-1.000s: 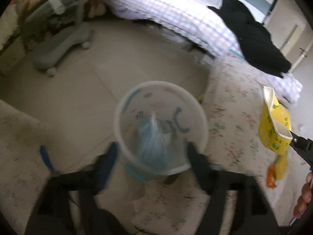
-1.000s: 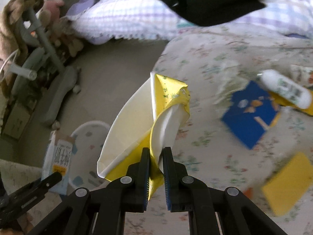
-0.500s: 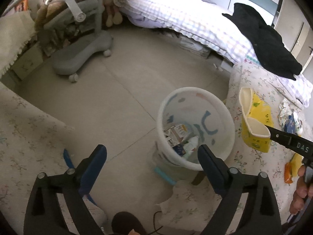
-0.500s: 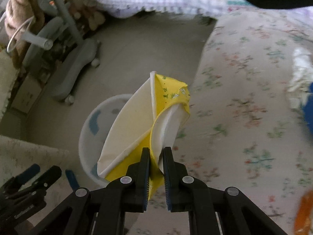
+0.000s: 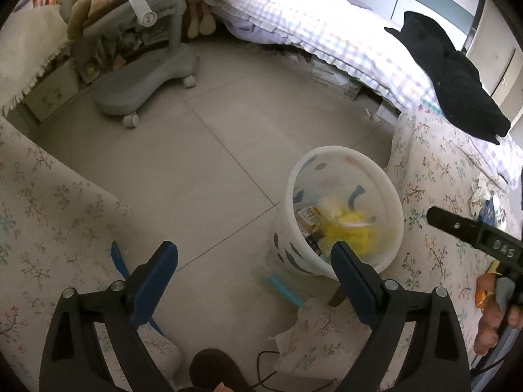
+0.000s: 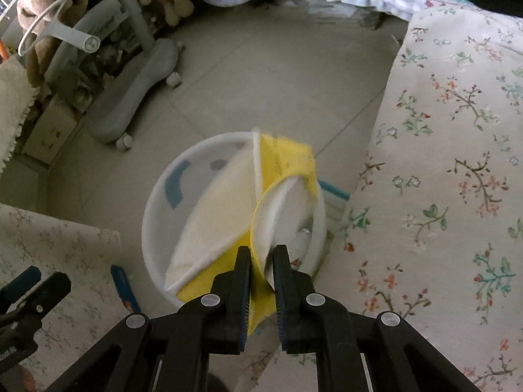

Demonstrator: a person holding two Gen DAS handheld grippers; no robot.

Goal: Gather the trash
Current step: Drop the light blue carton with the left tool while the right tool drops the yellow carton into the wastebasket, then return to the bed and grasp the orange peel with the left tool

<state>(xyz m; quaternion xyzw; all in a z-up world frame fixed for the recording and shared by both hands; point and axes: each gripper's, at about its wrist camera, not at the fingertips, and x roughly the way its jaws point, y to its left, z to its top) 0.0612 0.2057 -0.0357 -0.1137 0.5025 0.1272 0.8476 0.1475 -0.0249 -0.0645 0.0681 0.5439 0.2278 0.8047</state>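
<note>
A white waste bin (image 5: pixel 343 163) with blue marks stands on the floor beside a floral-covered surface; it also shows in the right wrist view (image 6: pixel 153 196). A crushed yellow and white paper cup (image 6: pixel 261 202) is just over the bin, blurred, with my right gripper (image 6: pixel 261 254) jaws slightly parted around its lower edge. In the left wrist view the yellow cup (image 5: pixel 346 225) appears blurred inside the bin, apart from the right gripper's finger (image 5: pixel 457 225). My left gripper (image 5: pixel 255 261) is open and empty, left of the bin.
A grey wheeled chair base (image 5: pixel 143 81) stands at the back left. A bed with a checked quilt (image 5: pixel 327 39) and black clothing (image 5: pixel 451 78) lies behind. More litter (image 5: pixel 487 202) lies on the floral cloth (image 6: pixel 457 130) at right. A blue strip (image 5: pixel 284 289) lies by the bin.
My right gripper carried the yellow cup from beside the bin to over it, and its jaws have parted; the cup is dropping into the bin. The left gripper drew back and left.
</note>
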